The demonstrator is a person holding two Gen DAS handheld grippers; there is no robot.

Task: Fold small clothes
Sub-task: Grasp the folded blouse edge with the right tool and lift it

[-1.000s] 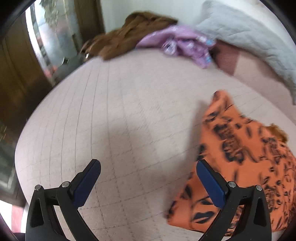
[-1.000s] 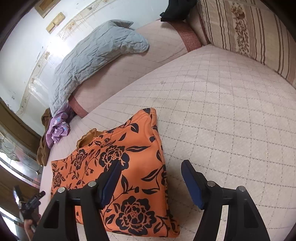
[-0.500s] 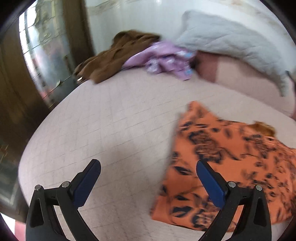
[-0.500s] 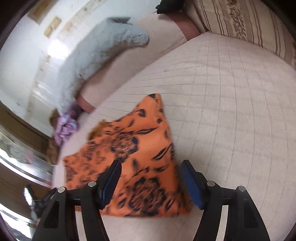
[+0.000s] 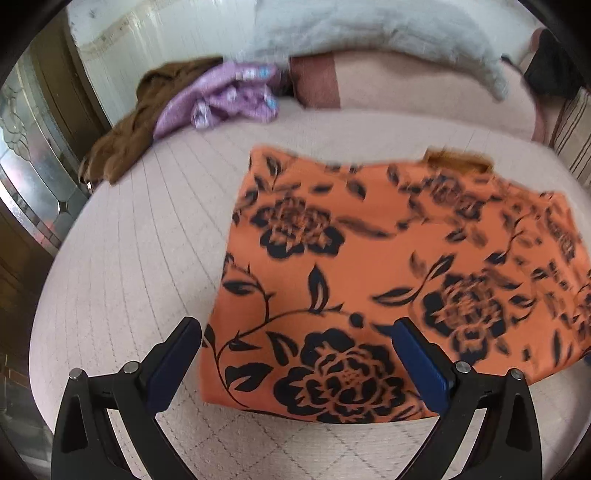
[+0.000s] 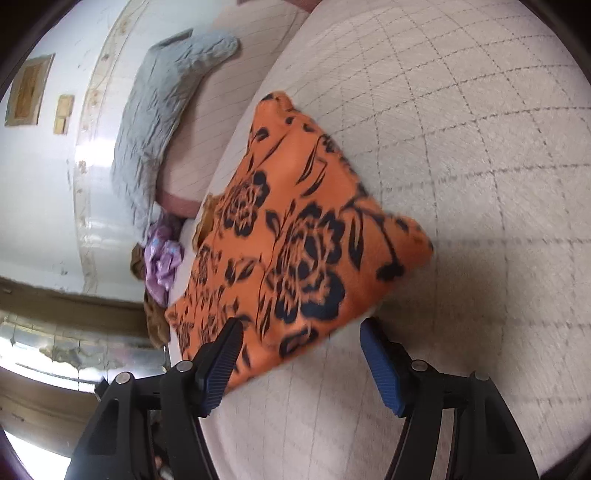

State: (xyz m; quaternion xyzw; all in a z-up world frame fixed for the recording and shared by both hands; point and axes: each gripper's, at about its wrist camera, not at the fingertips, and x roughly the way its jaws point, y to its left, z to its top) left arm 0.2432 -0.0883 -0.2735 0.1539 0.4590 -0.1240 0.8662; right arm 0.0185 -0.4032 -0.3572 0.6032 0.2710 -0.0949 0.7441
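An orange garment with a black flower print [image 5: 369, 266] lies folded flat on the pale quilted bed [image 5: 140, 258]. My left gripper [image 5: 297, 343] is open and empty, hovering over the garment's near left corner. In the right wrist view the same garment [image 6: 295, 236] lies ahead and to the left. My right gripper [image 6: 301, 345] is open and empty, just over the garment's near edge.
A purple garment [image 5: 225, 96] and a brown garment [image 5: 133, 125] lie heaped at the bed's far left. A grey quilted pillow [image 5: 369, 29] and a pink bolster [image 5: 406, 85] lie along the back. A glass door [image 5: 29, 162] stands left of the bed.
Both grippers have swung toward the orange garment. It now fills the middle of the left view, and the right view has rolled and come closer to it. Both stayed open.
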